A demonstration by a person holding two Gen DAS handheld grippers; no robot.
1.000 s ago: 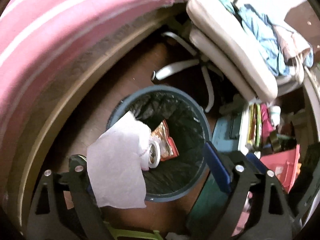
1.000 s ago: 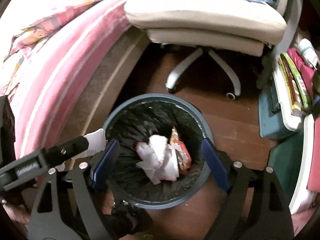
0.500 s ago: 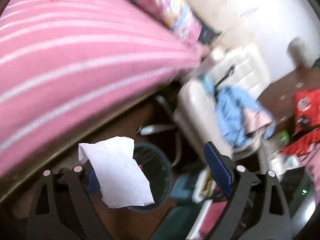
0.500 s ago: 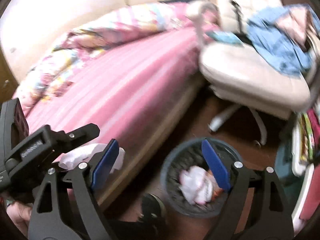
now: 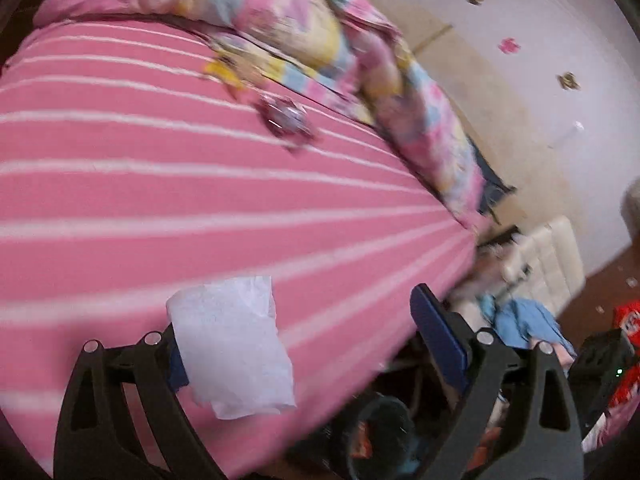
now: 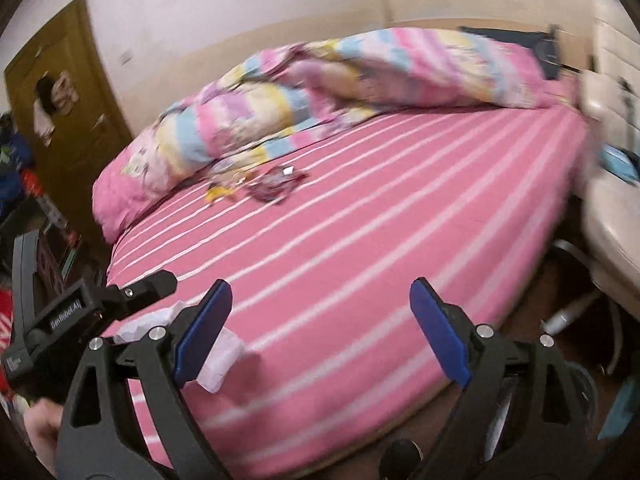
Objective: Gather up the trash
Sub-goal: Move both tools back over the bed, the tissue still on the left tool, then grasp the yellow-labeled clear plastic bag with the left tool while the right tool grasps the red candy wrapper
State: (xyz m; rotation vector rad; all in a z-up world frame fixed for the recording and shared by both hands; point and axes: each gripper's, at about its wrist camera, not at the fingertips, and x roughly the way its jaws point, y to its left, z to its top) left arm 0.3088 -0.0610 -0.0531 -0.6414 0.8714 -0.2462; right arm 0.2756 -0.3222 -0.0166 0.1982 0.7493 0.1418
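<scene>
Above the bed (image 6: 360,240), both views have swung up from the bin; left hand-held gripper (image 5: 304,344) open, tissue (image 5: 236,344) clinging to one finger; right hand-held gripper (image 6: 320,328) opening, empty; wrappers (image 6: 276,186) remain.

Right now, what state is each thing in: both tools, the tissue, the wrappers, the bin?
Left tool: open, tissue stuck to one finger.
Right tool: opening, nothing between its fingers.
Wrappers: lying on the bed, not picked up.
Bin: on the floor, trash inside.

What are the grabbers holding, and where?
Neither pinches anything. A white tissue clings by its edge to one finger of the open left gripper; the right gripper, jaws opening, is empty.
</scene>
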